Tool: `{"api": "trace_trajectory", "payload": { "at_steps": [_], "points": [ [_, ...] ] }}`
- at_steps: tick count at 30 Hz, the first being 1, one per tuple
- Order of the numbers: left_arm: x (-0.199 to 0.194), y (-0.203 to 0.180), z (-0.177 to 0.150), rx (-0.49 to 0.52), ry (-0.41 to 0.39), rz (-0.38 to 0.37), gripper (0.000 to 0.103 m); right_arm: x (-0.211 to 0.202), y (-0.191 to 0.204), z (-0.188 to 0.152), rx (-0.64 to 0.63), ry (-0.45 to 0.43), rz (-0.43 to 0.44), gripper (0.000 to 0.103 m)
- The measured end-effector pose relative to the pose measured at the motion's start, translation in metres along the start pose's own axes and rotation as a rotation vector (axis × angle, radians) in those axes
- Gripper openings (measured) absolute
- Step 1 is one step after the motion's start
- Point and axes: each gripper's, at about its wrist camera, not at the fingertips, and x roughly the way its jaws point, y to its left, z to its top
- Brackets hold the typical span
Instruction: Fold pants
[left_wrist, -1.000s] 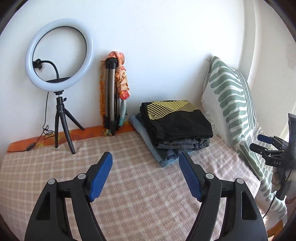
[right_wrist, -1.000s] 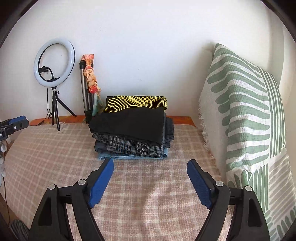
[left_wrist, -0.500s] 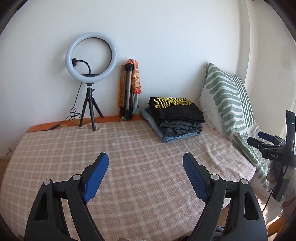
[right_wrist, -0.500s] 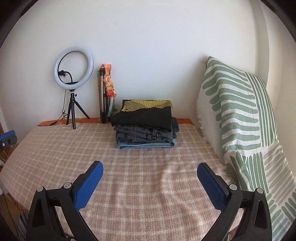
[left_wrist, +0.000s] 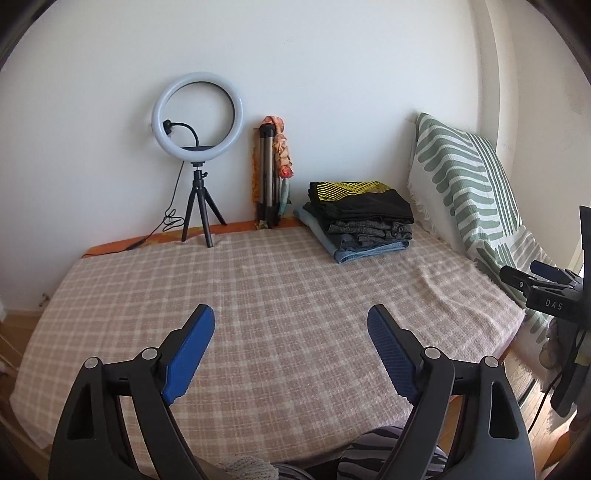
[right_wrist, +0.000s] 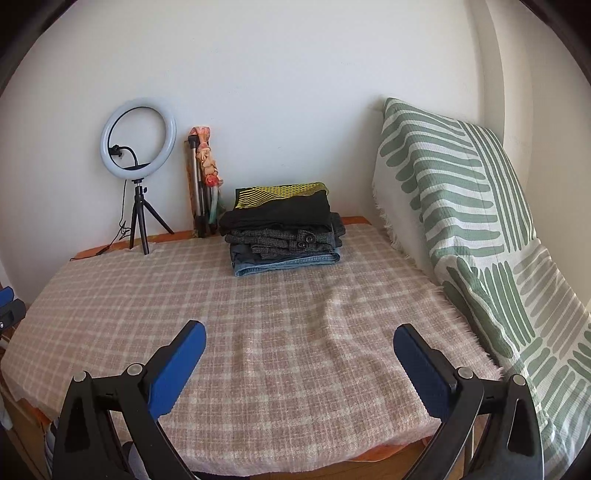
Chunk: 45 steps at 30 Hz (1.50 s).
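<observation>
The left gripper (left_wrist: 290, 338) hangs over the near part of a bed, its blue-padded fingers (left_wrist: 188, 350) spread wide apart with nothing between them. The right gripper (right_wrist: 299, 354) is likewise spread wide and holds nothing, poised above the near edge of the pink-and-white checked blanket (right_wrist: 258, 314) that covers the bed. In the left wrist view the right gripper's black body shows at the far right edge (left_wrist: 546, 291), and the white letters "DAS" can be read on it; no other writing is legible in either view. The pants lie in a folded stack of clothes (right_wrist: 282, 229) at the far end of the blanket, near the wall: a black garment with a yellow-patterned band (right_wrist: 282, 192) on top, a dark grey checked garment with buttons beneath it, and a light blue denim piece at the bottom. The stack sits well apart from both grippers. Just left of it, a folded metal tripod (right_wrist: 199, 188) with an orange patterned cloth tied around it leans against the white wall. Further left stands a ring light (right_wrist: 138, 138) on a small black tripod, its cable trailing down to the bed's edge. A white cushion with green stripes (right_wrist: 454, 192) rests upright along the right side of the bed, beside the stack.
</observation>
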Motion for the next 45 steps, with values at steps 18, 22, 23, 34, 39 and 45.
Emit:
{"api": "trace_trajectory", "payload": {
  "at_steps": [18,22,23,34,39,45],
  "points": [
    [-0.006,0.004,-0.004,-0.032,0.006,0.010,0.089,-0.001,0.005,-0.005,-0.012,-0.003,-0.020,0.103],
    [-0.007,0.004,-0.005,-0.036,0.004,0.007,0.089,-0.001,0.005,-0.005,-0.007,0.000,-0.018,0.103],
    [-0.007,0.004,-0.005,-0.033,0.003,0.008,0.089,0.000,0.005,-0.006,-0.005,0.000,-0.019,0.103],
    [-0.006,0.003,-0.004,-0.030,0.004,0.005,0.089,0.000,0.005,-0.006,-0.005,-0.002,-0.020,0.103],
    [-0.007,0.003,-0.004,-0.030,0.002,0.001,0.089,0.001,0.005,-0.006,-0.004,-0.002,-0.018,0.103],
    [-0.008,0.002,-0.003,-0.030,-0.002,-0.003,0.089,0.001,0.005,-0.006,-0.004,-0.002,-0.018,0.103]
  ]
}}
